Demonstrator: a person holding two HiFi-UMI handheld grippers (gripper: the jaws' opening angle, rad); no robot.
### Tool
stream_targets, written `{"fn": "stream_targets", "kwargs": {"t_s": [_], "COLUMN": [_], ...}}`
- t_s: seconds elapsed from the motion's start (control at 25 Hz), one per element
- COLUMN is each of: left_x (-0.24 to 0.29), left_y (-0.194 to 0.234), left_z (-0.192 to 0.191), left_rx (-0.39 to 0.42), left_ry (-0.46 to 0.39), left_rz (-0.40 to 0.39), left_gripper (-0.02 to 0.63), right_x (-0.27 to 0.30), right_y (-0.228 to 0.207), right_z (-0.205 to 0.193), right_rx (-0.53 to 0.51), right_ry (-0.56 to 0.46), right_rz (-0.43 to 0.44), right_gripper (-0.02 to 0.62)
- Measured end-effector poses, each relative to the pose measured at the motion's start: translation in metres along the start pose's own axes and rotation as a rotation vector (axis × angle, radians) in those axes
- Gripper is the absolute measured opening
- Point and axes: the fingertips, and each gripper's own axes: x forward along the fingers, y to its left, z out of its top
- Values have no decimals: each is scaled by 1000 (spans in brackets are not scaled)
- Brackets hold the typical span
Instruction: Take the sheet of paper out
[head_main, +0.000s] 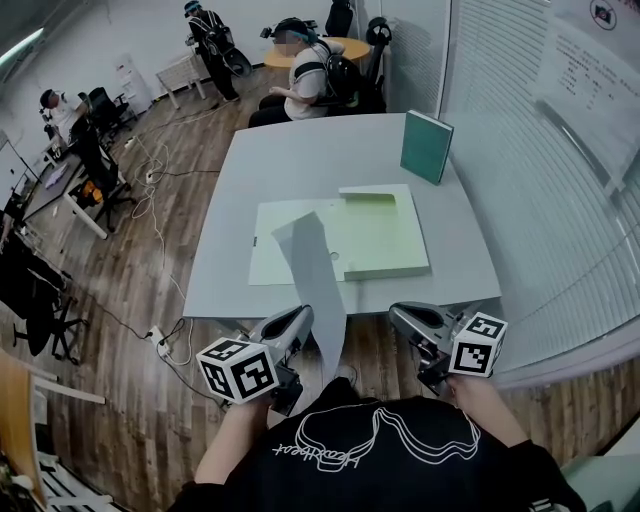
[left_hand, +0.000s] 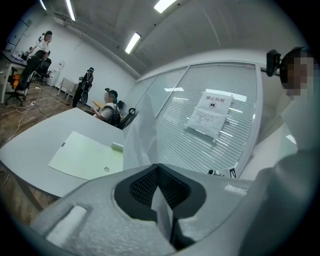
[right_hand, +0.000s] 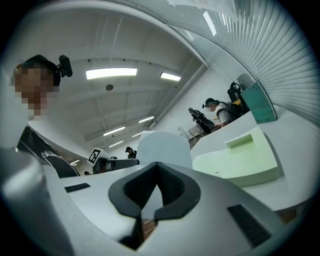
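We hold the long, pale grey sheet of paper (head_main: 312, 268) pinched in our left gripper's (head_main: 303, 315) closed jaws. It arches over the open pale green folder (head_main: 385, 235) on the grey table (head_main: 300, 160). Only the right gripper view shows our right gripper's (right_hand: 150, 200) jaws together, empty.

I found bare counter (head_main: 300, 160) open to a claw along the left side and far half, while the open green folder (head_main: 385, 235) covered the middle, a teal book (head_main: 427, 146) stood upright far right, and the sheet of paper (head_main: 310, 265) hung between left claw (head_main: 298, 318) and right claw (head_main: 400, 314).
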Motion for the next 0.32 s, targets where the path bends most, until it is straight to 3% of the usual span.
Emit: {"fn": "stream_targets", "kwargs": {"t_s": [0.32], "left_x": [5], "left_y": [-1], "left_z": [-3], "left_rx": [-2], "left_ry": [-2], "left_rz": [-8], "left_gripper": [12], "right_x": [-7], "right_y": [-6], "right_z": [-1], "right_rx": [5], "right_ry": [-2], "right_rz": [-18], "right_gripper": [9]}}
